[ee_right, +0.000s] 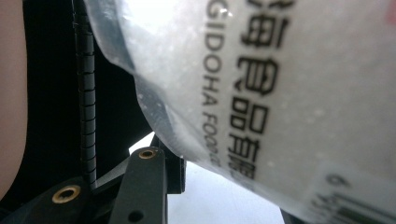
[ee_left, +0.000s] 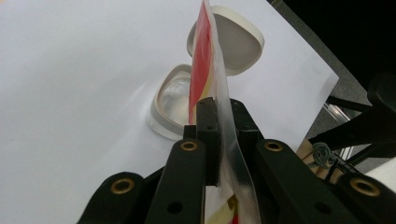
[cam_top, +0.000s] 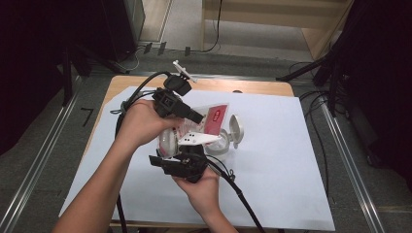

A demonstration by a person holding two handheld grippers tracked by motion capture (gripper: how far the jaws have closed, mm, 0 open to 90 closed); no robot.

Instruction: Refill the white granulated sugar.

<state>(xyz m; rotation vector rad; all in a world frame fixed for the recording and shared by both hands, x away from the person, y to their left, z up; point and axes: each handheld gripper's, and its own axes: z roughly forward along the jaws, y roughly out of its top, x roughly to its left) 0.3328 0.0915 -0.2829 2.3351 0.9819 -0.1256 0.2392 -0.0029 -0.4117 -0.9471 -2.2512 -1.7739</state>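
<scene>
Pouring from the bag (cam_top: 214, 119) goes best with its mouth over the open container (cam_top: 224, 143): the left gripper (ee_left: 219, 112) pinches the top edge, the right gripper (cam_top: 187, 154) clamps its body; tilt slowly.

Glossy clear plastic bag (ee_left: 219, 93); smooth matt plastic tub (ee_left: 170, 100) and lid (ee_left: 236, 44); white paper sheet (cam_top: 286, 160) on the wooden bench (cam_top: 257, 87).

Bag (cam_top: 214, 120) above open container (cam_top: 224, 143), on sheet (cam_top: 286, 160)
</scene>
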